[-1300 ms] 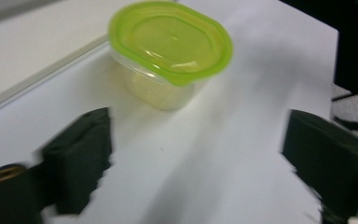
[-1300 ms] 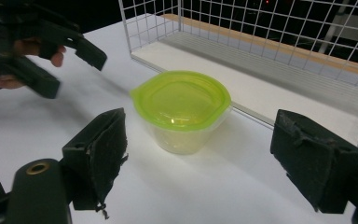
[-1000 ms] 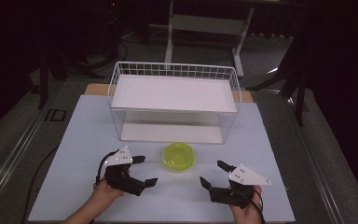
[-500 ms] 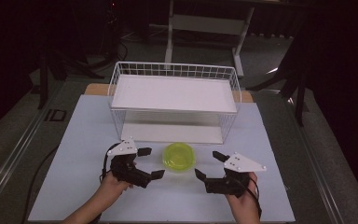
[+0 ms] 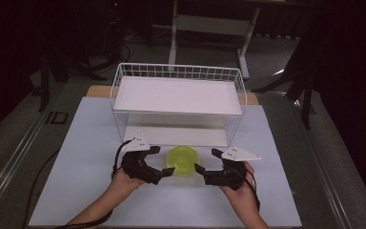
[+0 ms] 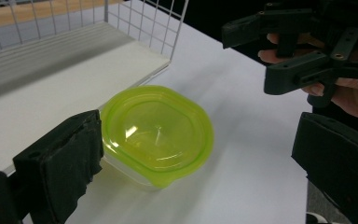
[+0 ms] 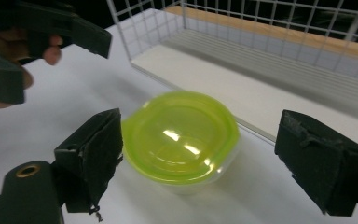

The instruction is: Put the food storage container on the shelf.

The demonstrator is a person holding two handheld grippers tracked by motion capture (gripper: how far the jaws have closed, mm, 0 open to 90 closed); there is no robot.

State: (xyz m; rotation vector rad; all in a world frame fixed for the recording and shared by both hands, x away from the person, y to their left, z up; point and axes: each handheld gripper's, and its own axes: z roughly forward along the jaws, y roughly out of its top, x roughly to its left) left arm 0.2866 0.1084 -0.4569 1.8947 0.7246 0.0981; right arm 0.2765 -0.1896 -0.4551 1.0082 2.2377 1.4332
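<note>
Since I mean to lift the tub (image 5: 183,161) — sitting on the table (image 5: 76,143) just before the rack (image 5: 178,95) — I flank it, left gripper (image 5: 158,165) and right gripper (image 5: 208,162) both wide, seemingly not touching.

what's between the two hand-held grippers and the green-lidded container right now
Nothing visible. The left hand-held gripper and right hand-held gripper flank the green-lidded container with jaws open, only bare white tabletop in the gaps. The wire rack stands behind it, not in either approach path.
</note>
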